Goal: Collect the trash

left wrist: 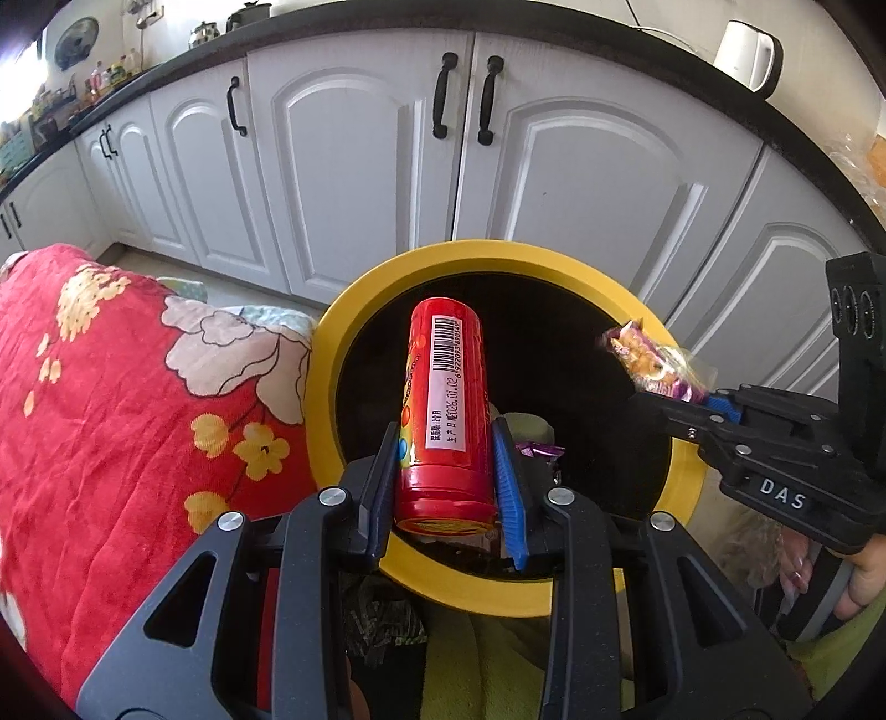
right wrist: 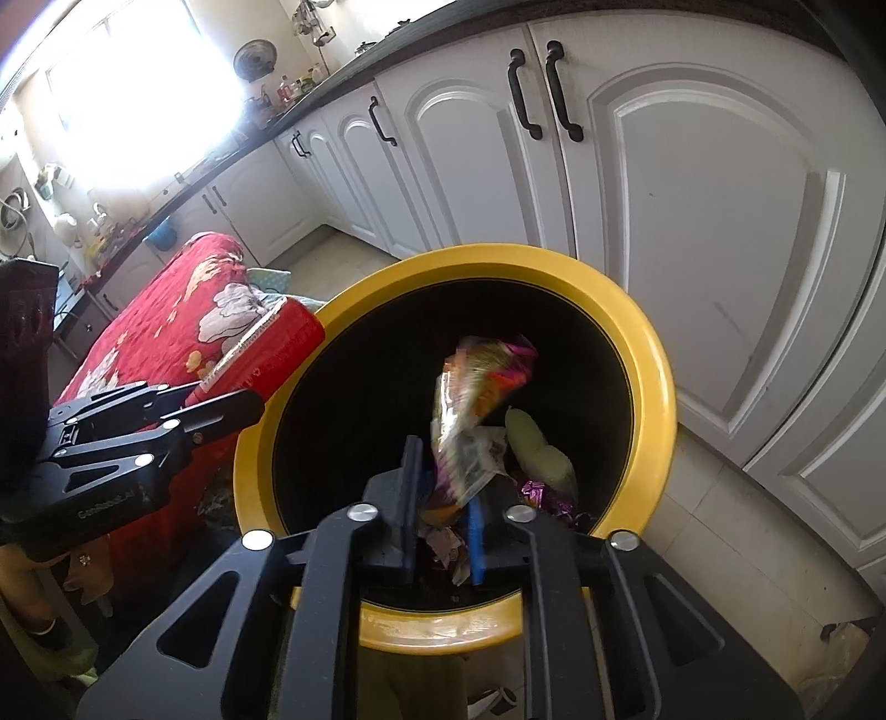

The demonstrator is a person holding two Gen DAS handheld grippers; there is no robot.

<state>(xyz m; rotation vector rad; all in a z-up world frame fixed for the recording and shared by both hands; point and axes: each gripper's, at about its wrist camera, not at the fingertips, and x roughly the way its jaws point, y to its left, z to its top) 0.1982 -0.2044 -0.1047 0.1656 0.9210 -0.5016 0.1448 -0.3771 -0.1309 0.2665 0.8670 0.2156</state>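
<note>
The left hand-held gripper (left wrist: 447, 476) fills the foreground of its own view, its blue pads clamped on the sides of a red tube (left wrist: 446, 410) near the cap end. The tube points away from the camera, its barcode label facing up, and hangs above the mouth of the bin (left wrist: 324, 354), a round bin with a yellow rim and a black inside. Just left of the bin lies a red blanket (left wrist: 111, 387) with a flower print.

The right hand-held gripper (right wrist: 443, 515) also hangs over the bin. Its jaws stand a little apart, and a wrapper (right wrist: 470, 404), purple and orange and blurred, sits between the pads and rises past their tips; whether the pads still press on it cannot be told. In the left wrist view the same wrapper (left wrist: 650, 360) sticks out from the tips of the right gripper (left wrist: 686, 401) above the far right part of the rim, and a hand (left wrist: 864, 576) grips its handle at the right edge.

Down inside the bin lie a pale green item (right wrist: 540, 454) and a shiny purple scrap (right wrist: 537, 493).

Behind the bin runs a row of white cabinets (left wrist: 354, 166) with black handles, under a dark surface (left wrist: 166, 66); a white kettle (left wrist: 745, 52) stands on it at the right.
</note>
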